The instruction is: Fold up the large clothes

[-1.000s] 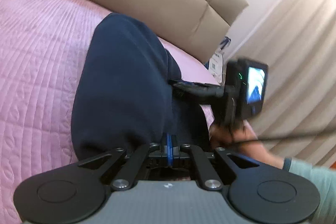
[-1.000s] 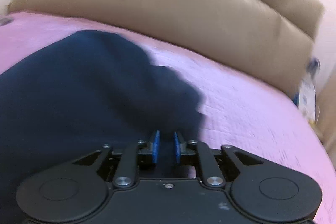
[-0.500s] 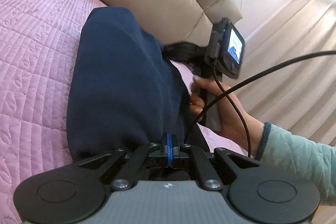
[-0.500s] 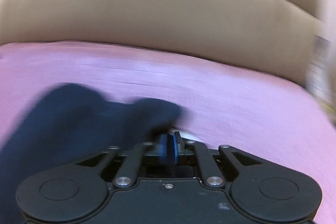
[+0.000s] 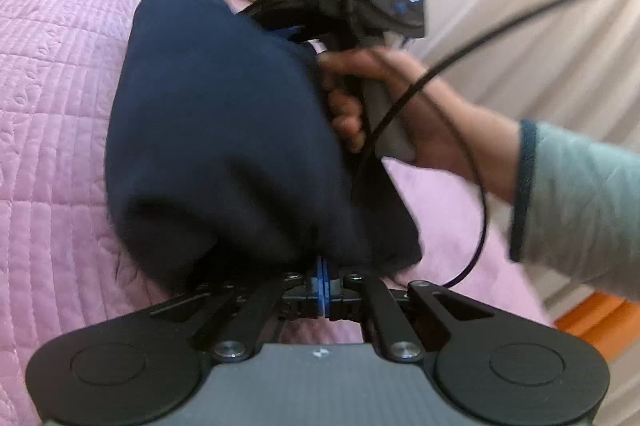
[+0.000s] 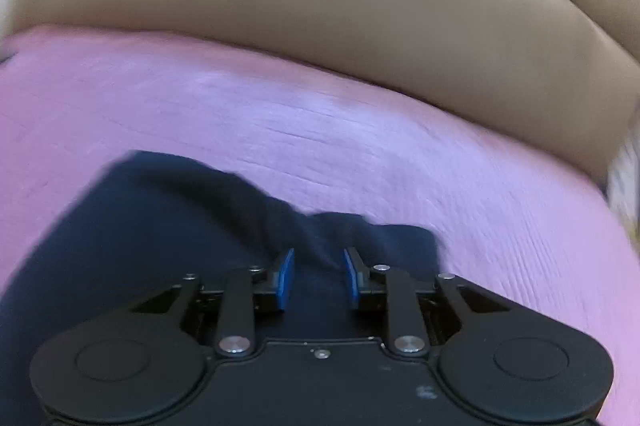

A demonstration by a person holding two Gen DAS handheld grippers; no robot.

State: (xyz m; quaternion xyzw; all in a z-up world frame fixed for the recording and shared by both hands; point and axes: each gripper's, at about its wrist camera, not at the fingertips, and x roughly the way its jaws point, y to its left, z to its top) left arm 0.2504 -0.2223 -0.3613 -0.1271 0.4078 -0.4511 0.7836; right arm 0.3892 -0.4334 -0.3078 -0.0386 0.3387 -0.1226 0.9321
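Navy garment [image 5: 216, 130]: a thick, soft, dark-blue piece, bunched into a rounded fold on the pink quilted bedspread [image 5: 52, 74], in front of the tan padded headboard [image 6: 320, 18].
Left gripper [image 5: 322, 280]: its blue pads are pressed together on the near edge of the cloth, which rises directly out of the pinch.
Right gripper [image 6: 318, 276]: its jaws are opening; the blue pads [image 6: 286, 278] stand apart with navy cloth lying between and under them, not squeezed.
Right hand [image 5: 400, 106]: seen from the left wrist view wrapped around the handle at the far-right side of the garment, with a black cable [image 5: 460, 130] looping down from it.
Step in hand: judged to be laying down a folded edge, with the right side letting go while the left side holds its corner.
Doing it well: the right jaws should clear the cloth fully before the hand pulls away, so the fresh fold is not dragged open; the left pinch should keep the edge low and taut until then.
Look of the cloth: heavy fleece-like fabric, matte, with soft rounded creases and an uneven far edge; blurred in both views, so seams cannot be told.
Risk: the cable could snag the loose layer.
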